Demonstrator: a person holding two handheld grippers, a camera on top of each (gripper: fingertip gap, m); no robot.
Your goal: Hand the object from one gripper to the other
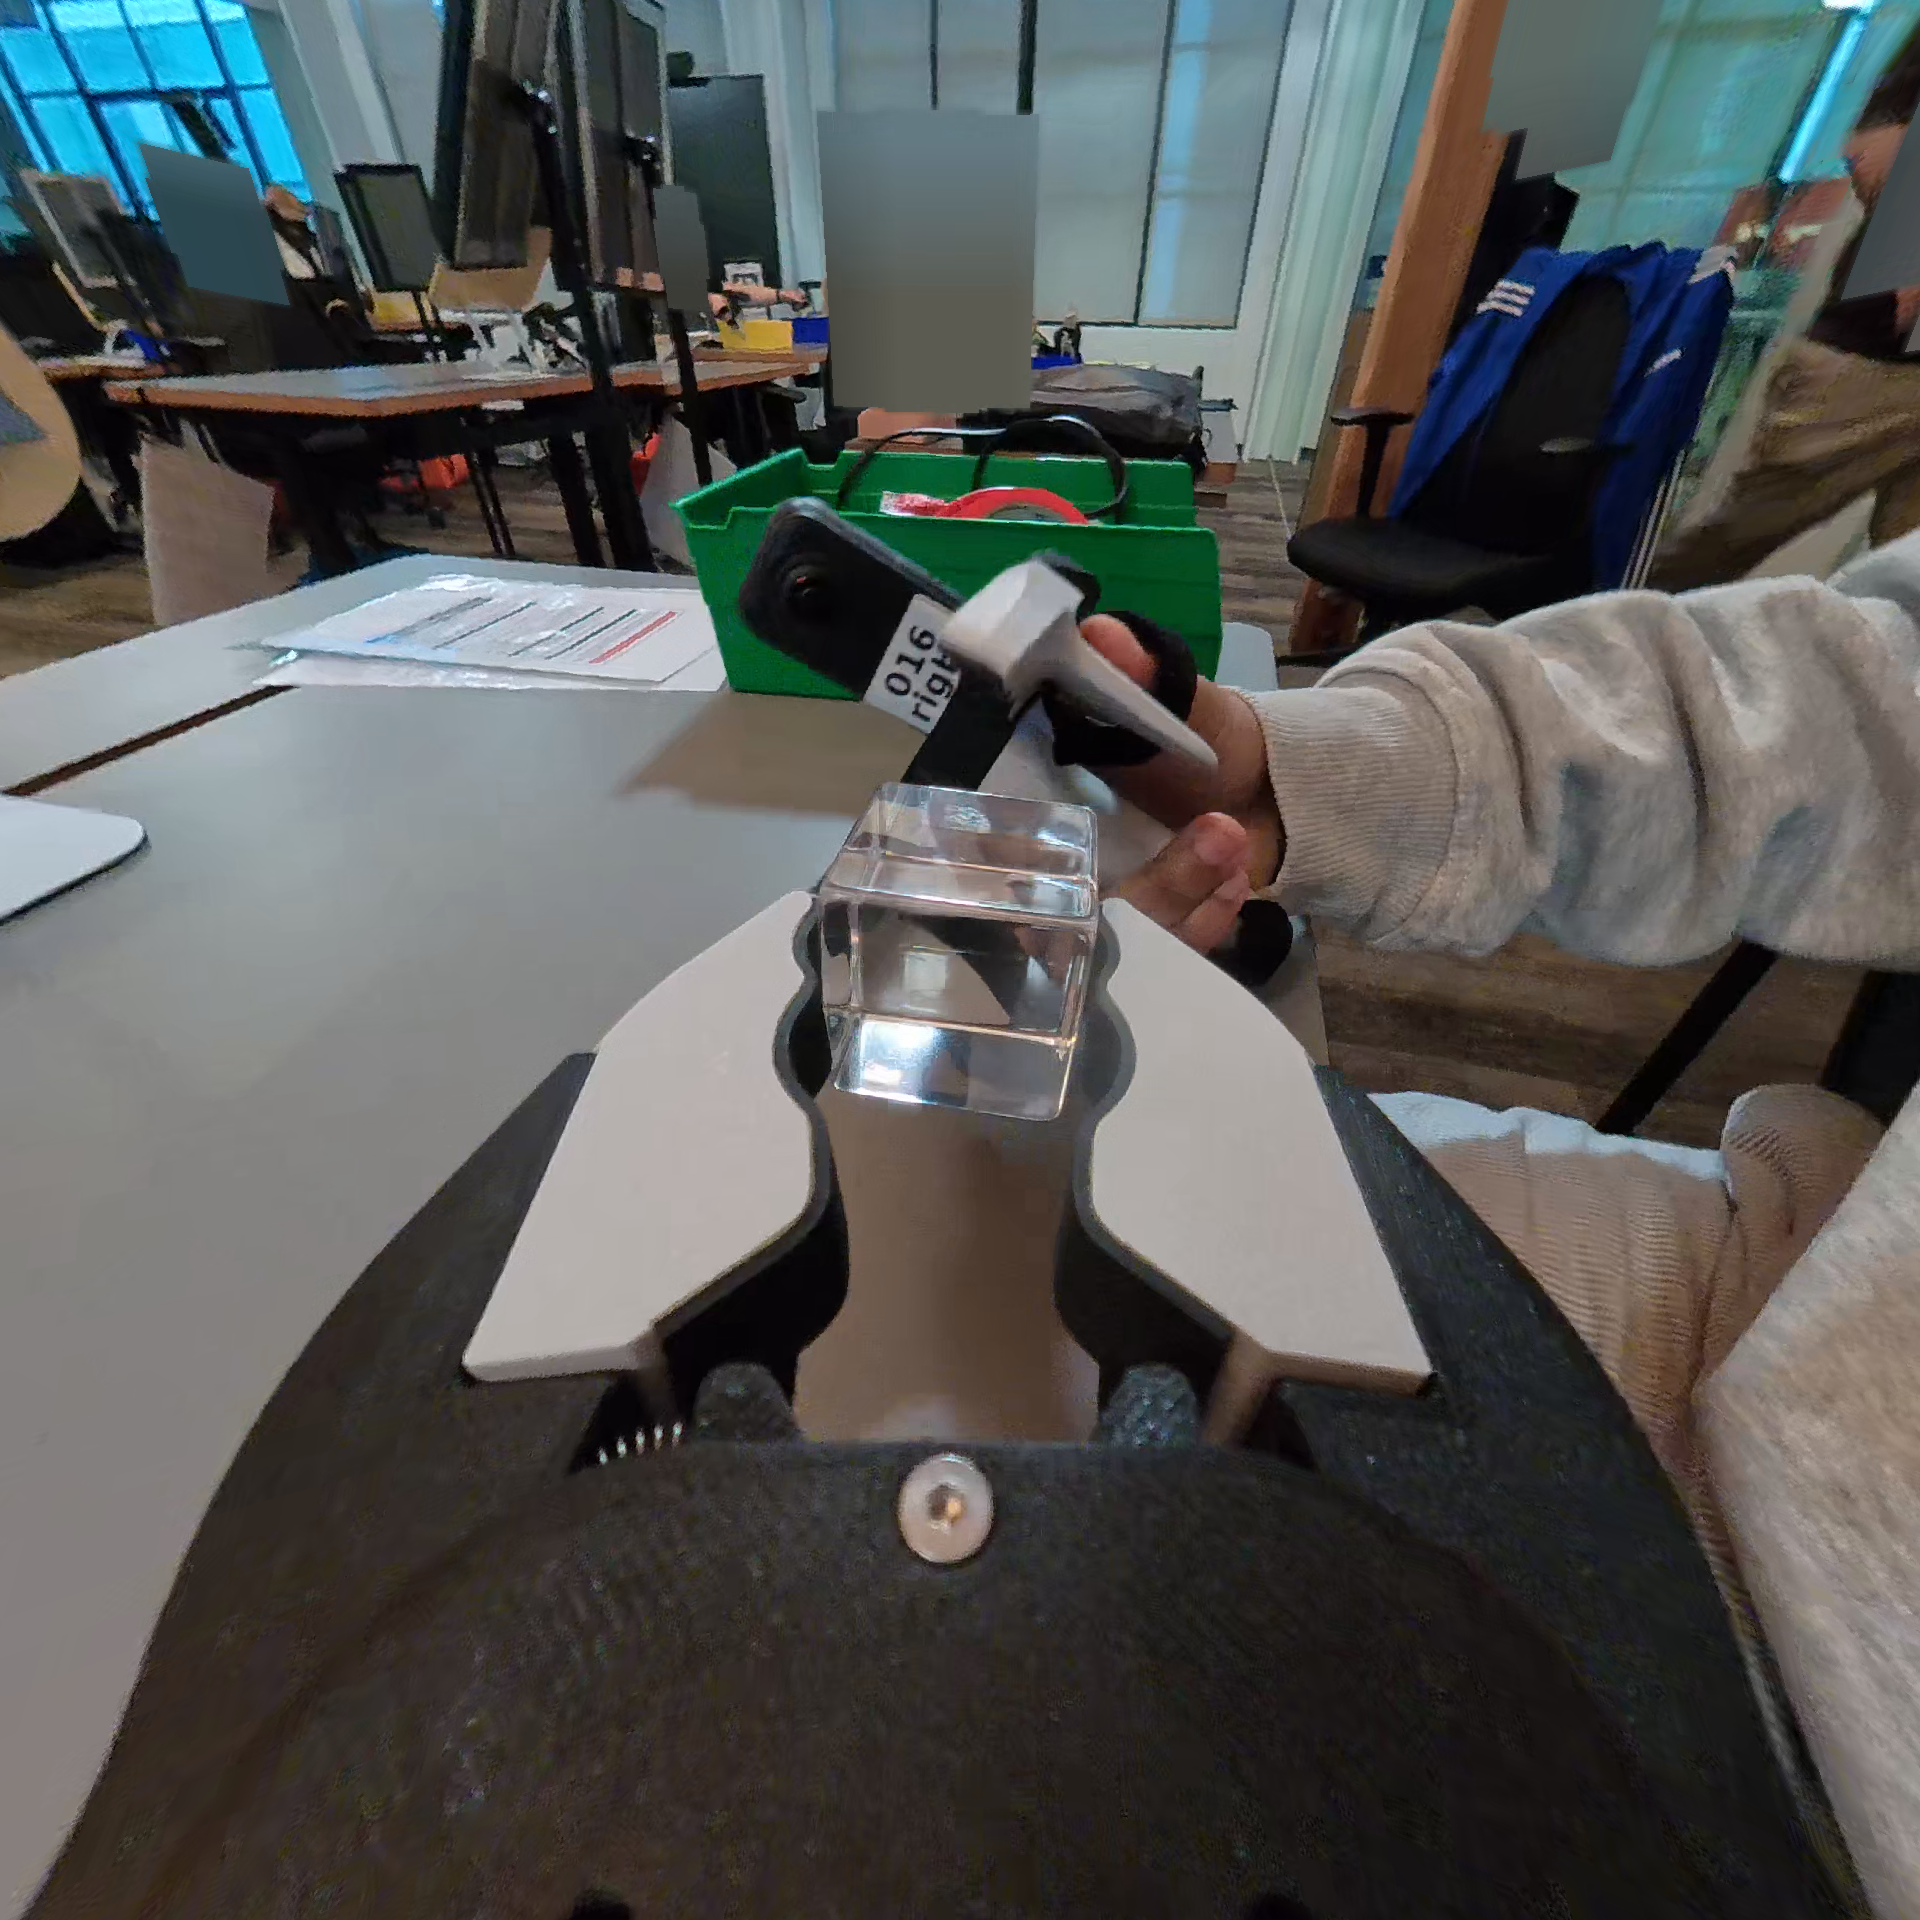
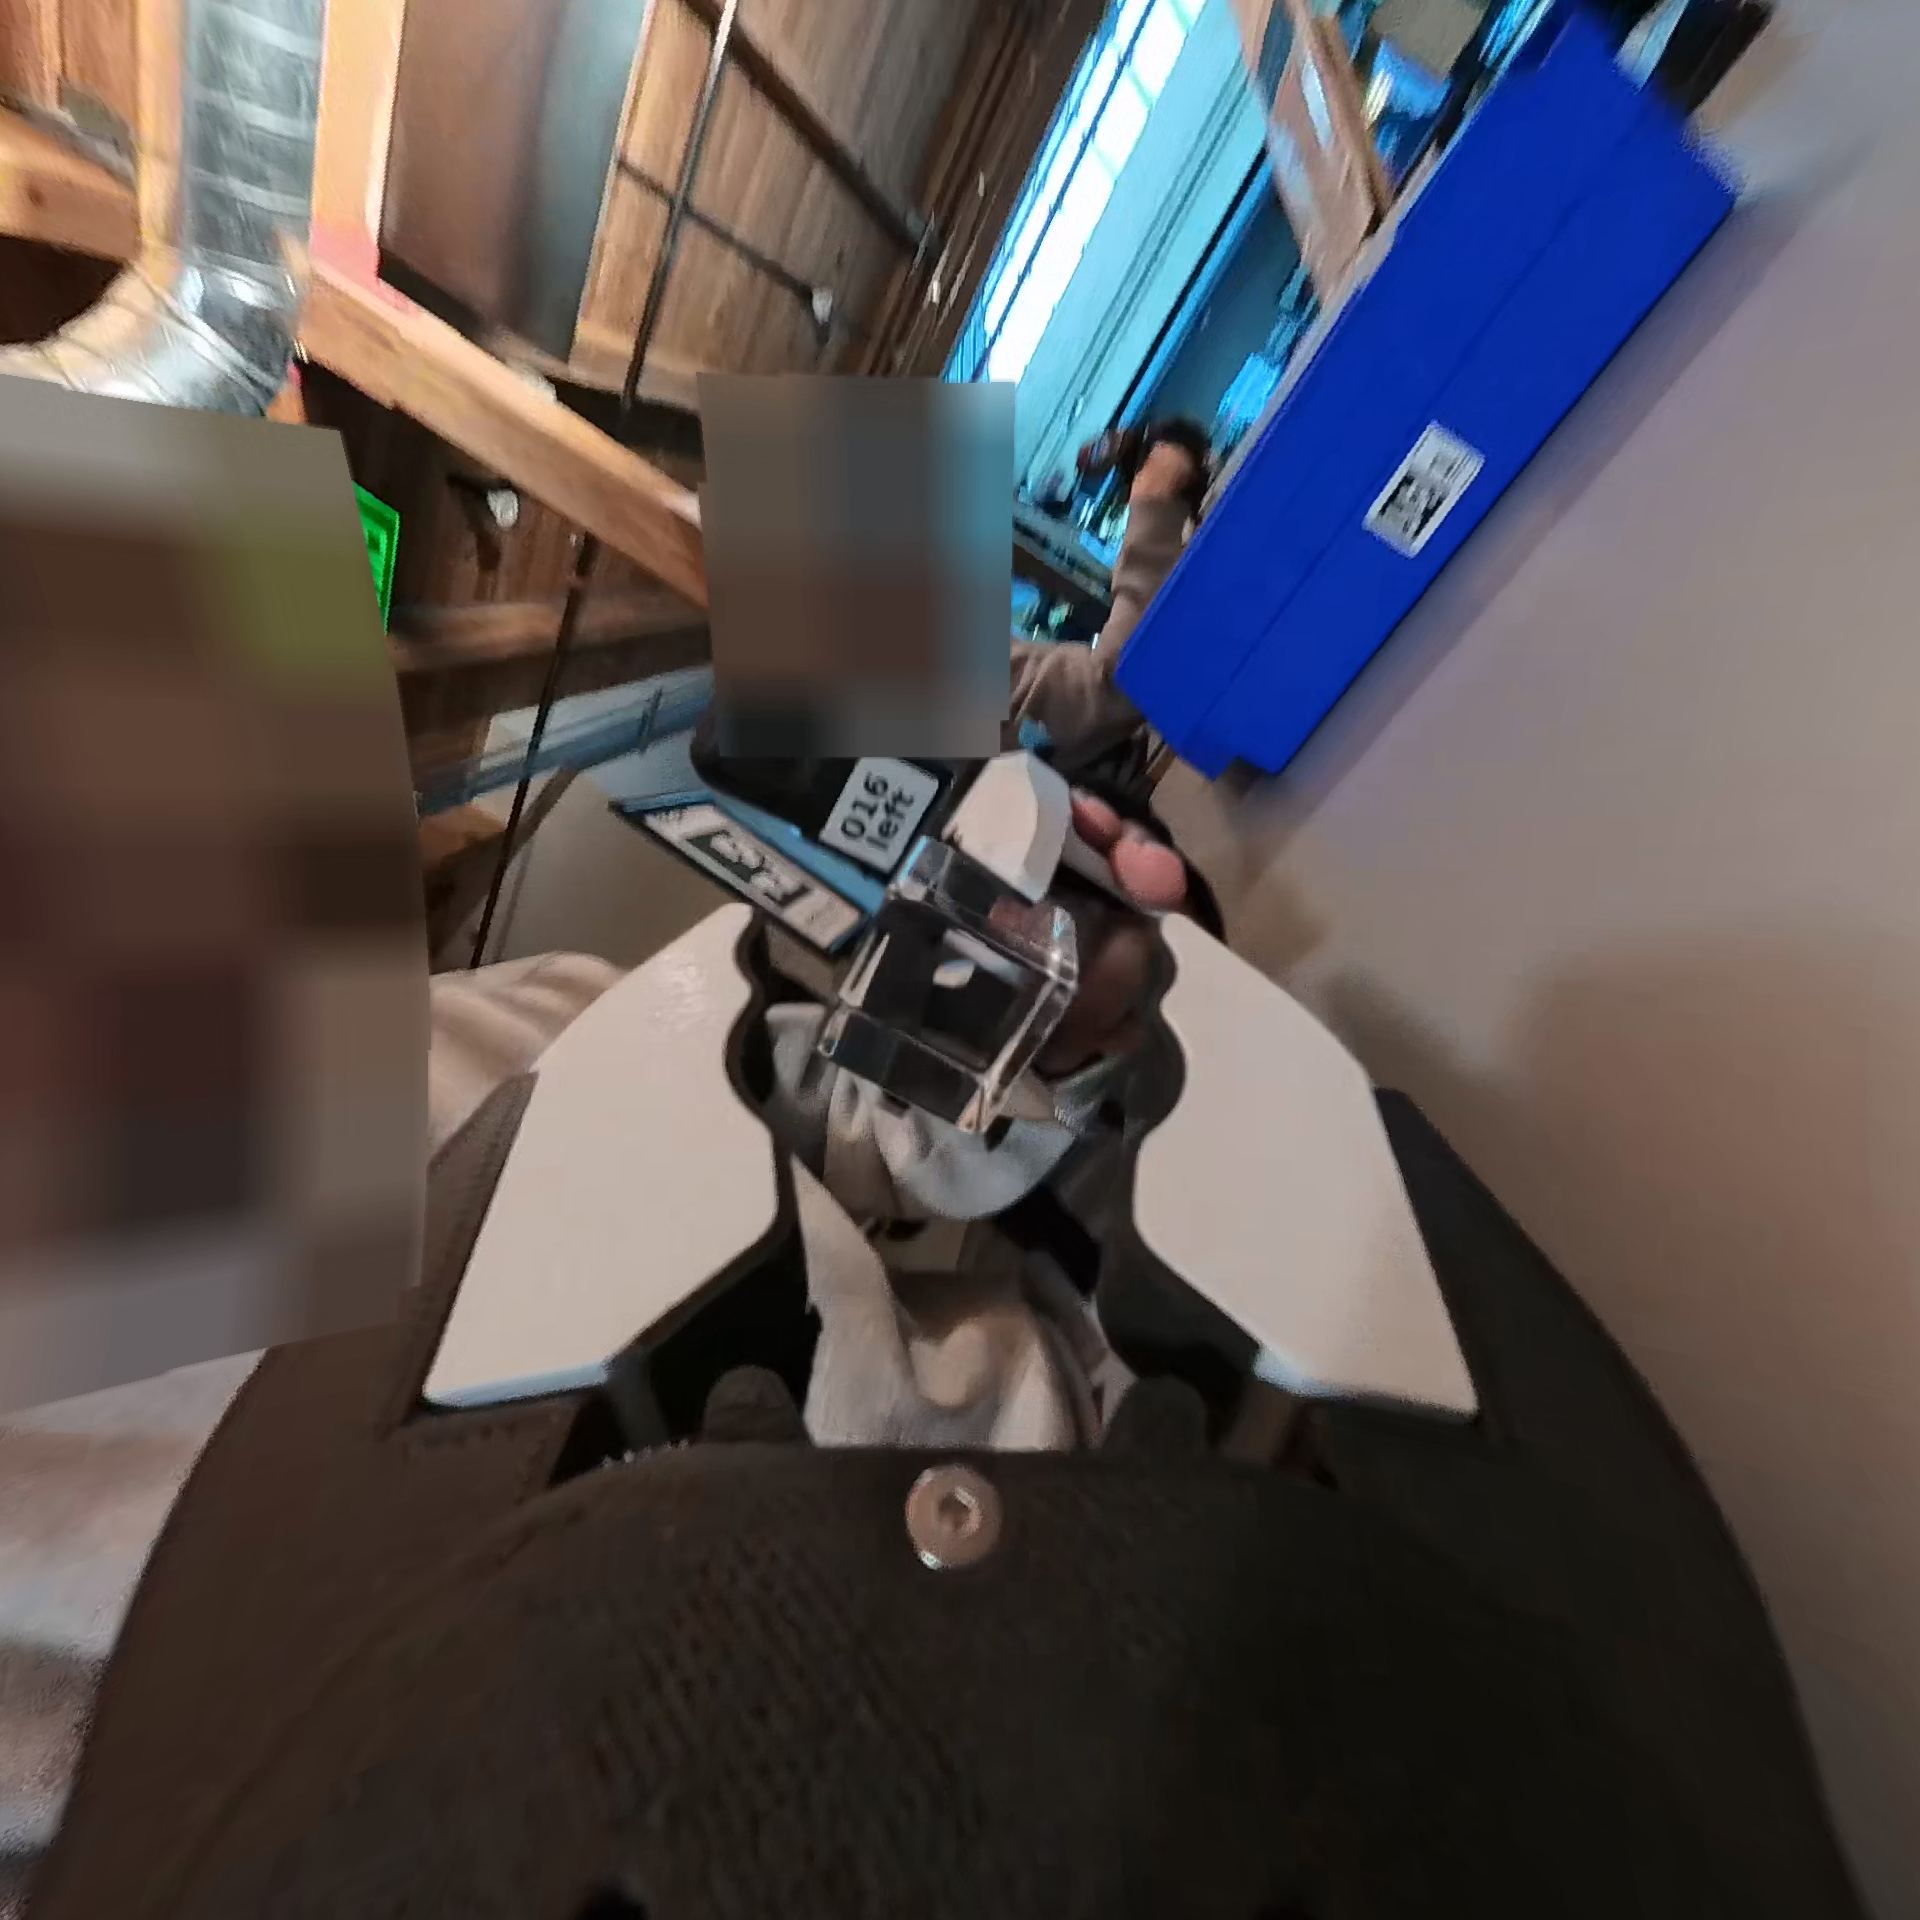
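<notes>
A clear cube is clamped between the white fingers of my left gripper, which is shut on it and holds it above the grey table. A hand in a grey sleeve holds the right gripper just beyond the cube, tilted, with one white finger showing. In the right wrist view the cube sits between the fingers of my right gripper, which is open, with a gap on each side. A white finger of the left gripper presses on the cube's far side.
A green bin with cables and tape stands at the table's far edge, with papers to its left. A black office chair with a blue jacket stands at the right. A blue bin shows in the blurred right wrist view. My left and right fingertips are right by each other.
</notes>
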